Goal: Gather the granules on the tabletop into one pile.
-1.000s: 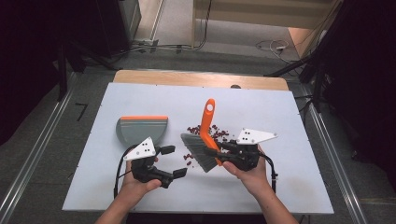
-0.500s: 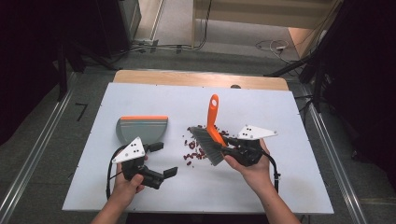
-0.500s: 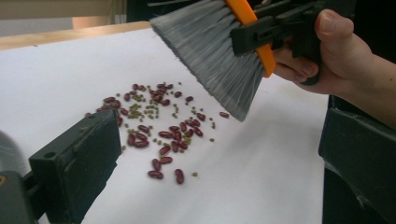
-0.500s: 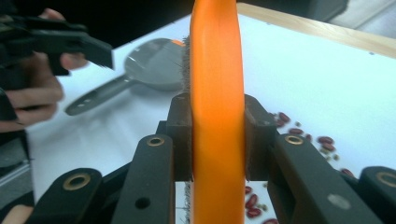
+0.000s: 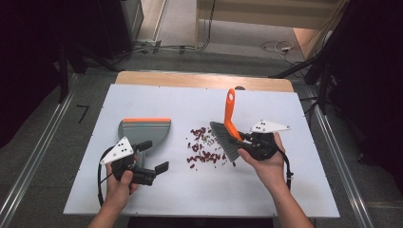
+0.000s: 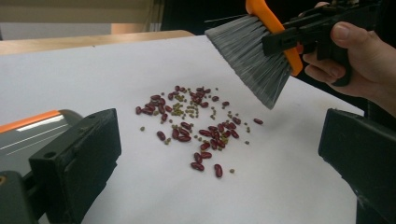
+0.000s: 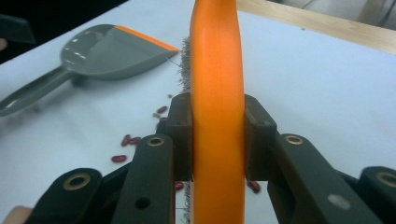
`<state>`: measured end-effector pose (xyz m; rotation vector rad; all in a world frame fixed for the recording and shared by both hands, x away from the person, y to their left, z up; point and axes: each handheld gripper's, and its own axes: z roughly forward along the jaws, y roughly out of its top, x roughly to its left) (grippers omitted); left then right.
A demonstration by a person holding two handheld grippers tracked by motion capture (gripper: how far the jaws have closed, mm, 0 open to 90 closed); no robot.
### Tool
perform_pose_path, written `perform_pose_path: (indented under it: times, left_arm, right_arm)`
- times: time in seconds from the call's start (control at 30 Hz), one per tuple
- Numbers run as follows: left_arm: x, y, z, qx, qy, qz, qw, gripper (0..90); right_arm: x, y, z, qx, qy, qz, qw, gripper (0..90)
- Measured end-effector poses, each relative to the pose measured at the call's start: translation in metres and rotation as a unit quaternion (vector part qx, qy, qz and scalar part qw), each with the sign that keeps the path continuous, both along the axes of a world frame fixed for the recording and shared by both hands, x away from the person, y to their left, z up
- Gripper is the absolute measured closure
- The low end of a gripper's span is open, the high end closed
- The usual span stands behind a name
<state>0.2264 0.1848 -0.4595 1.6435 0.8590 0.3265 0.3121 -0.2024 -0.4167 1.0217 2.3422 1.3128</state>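
Step in hand: sweeping. The right gripper (image 5: 244,141) is clamped on the orange plastic handle of the brush (image 5: 227,130), with its grey bristles fanned just beside the right edge of the spill. The left gripper (image 5: 153,156) holds nothing, jaws wide, near the dustpan (image 5: 144,129), which lies flat on the white table (image 5: 304,190) left of the heap.

Spill: glossy dark-red beans (image 6: 196,126), oval, mixed with small greenish round ones, loosely scattered between brush and pan.

Next, probably: take the pan's handle and set its orange lip towards the beans, then sweep left. Smooth beans may roll.
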Motion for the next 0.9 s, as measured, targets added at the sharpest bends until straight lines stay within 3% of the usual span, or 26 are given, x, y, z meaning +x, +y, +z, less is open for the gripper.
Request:
perform_pose_path:
  times: [0.13,0.27,0.43,0.47,0.63,0.77,0.9]
  left_arm:
    - [-0.001,0.007,0.0,-0.003,-0.005,0.009,0.9999,0.0]
    - [-0.002,0.014,0.0,0.001,-0.011,0.021,0.9997,0.0]
    - [-0.001,0.016,-0.001,0.012,-0.013,0.03,0.9994,0.0]
    - [-0.001,0.015,-0.001,0.011,-0.013,0.03,0.9994,0.0]
    - [-0.001,0.016,-0.002,0.01,-0.014,0.032,0.9994,0.0]
    - [-0.001,0.016,-0.002,0.009,-0.012,0.031,0.9994,0.0]
    - [-0.001,0.016,-0.003,0.007,-0.01,0.029,0.9995,0.0]
  right_arm:
    - [0.008,-0.007,0.0,-0.008,0.018,0.0,0.9998,68.3]
    - [0.015,-0.011,0.001,-0.026,0.022,-0.019,0.9992,68.3]
    - [0.03,-0.016,0.002,-0.075,0.027,-0.047,0.9957,68.3]
    - [0.038,-0.018,0.001,-0.097,0.028,-0.053,0.9935,68.3]
    - [0.052,-0.021,0.0,-0.124,0.035,-0.069,0.9893,68.3]
    - [0.065,-0.016,-0.002,-0.18,0.029,-0.077,0.9802,68.3]
    - [0.077,-0.011,-0.001,-0.21,0.029,-0.086,0.9734,68.3]
